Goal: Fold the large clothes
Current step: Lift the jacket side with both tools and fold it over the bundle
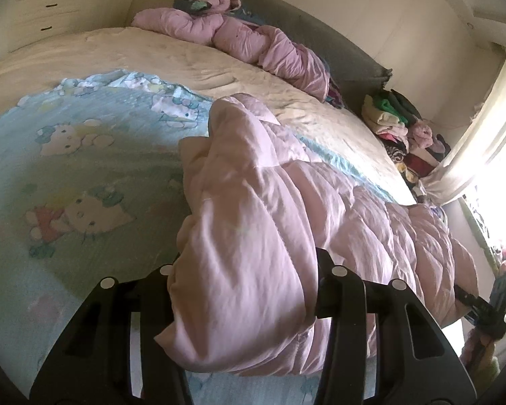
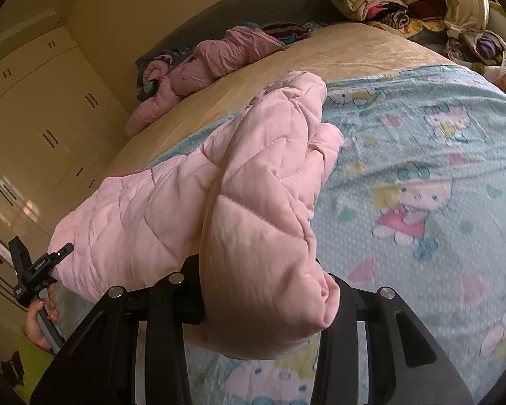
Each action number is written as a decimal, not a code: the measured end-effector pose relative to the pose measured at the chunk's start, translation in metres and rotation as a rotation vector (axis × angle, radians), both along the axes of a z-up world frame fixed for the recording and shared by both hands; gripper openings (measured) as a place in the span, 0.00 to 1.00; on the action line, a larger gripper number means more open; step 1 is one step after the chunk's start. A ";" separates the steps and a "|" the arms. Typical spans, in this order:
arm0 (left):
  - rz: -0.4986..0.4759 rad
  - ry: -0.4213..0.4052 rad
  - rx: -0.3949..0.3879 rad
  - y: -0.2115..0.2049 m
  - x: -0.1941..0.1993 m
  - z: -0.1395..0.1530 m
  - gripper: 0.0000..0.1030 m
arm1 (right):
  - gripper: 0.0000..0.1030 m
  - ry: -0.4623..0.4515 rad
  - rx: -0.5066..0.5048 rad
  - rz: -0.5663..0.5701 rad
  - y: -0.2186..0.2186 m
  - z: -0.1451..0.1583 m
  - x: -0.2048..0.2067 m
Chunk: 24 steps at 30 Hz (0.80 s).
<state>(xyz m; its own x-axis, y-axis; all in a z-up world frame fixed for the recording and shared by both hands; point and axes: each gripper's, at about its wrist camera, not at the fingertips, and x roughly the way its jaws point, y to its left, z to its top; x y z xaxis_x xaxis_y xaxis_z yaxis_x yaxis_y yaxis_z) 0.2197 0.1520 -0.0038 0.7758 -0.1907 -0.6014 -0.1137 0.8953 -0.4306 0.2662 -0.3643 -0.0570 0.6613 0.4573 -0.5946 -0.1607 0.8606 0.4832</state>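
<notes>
Two grippers: I see left gripper and right gripper each clenched on fabric.
Held item: one pale pink quilted puffer jacket, raised over blue cartoon-print bedsheet.
Other jackets: one darker pink puffer jacket near headboard.

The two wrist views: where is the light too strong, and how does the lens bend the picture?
Left wrist view: the window at the right edge is blown out to white, washing out the curtain. Right wrist view: light is softer and yellowish, with glare only on the wardrobe doors. Both views: the fisheye curves the bed into a dome and darkens the corners; the pink quilted coat near the lens looks oversized.
</notes>
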 end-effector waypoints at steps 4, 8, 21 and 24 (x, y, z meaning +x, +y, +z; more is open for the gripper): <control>0.001 -0.002 0.020 0.000 -0.016 -0.003 0.36 | 0.35 0.001 0.009 -0.010 -0.003 -0.005 -0.019; 0.004 0.009 0.024 0.002 -0.019 -0.010 0.36 | 0.35 0.008 0.020 -0.024 -0.002 -0.009 -0.026; 0.012 0.033 0.088 -0.001 -0.017 -0.020 0.39 | 0.35 0.044 0.010 -0.098 -0.003 -0.025 -0.029; 0.014 0.038 0.119 -0.005 -0.015 -0.022 0.39 | 0.35 0.081 -0.005 -0.143 -0.003 -0.037 -0.025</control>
